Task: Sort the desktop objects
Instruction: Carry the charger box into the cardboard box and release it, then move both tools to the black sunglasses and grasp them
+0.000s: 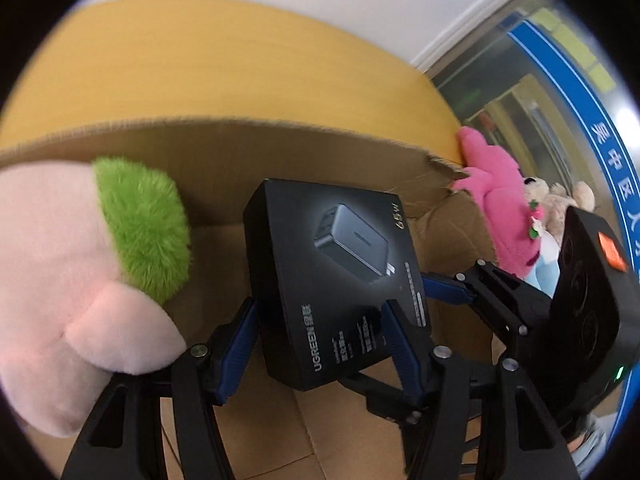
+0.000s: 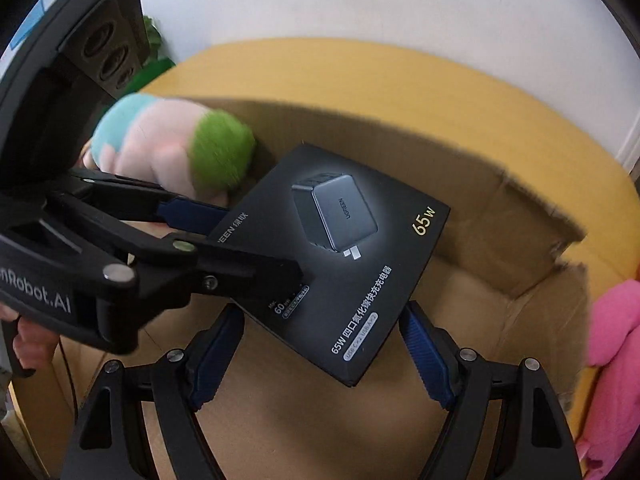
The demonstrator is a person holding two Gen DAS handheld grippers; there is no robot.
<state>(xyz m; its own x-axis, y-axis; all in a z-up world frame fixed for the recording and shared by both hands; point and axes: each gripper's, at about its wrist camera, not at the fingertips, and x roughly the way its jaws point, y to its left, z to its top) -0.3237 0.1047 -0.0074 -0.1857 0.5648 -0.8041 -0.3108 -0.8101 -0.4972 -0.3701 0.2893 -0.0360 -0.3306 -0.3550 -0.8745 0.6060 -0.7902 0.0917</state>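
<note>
Both tongs grip one flat black cardboard charger box [image 2: 340, 256] above the open brown cardboard carton [image 2: 500, 216]: the left gripper [image 1: 324, 348] and the right gripper [image 2: 320, 356] clamp its opposite edges.

I see the charger box [image 1: 336, 280] [image 2: 336, 256] — flat, black, a grey charger pictured on its face with "65W" in gold and white UGREEN lettering. It sits tilted between my left gripper's [image 1: 324, 344] blue pads, clamped at its two sides. Its lower corner also reaches between my right gripper's [image 2: 324, 356] fingers — whether those pads touch it, I cannot tell.
</note>
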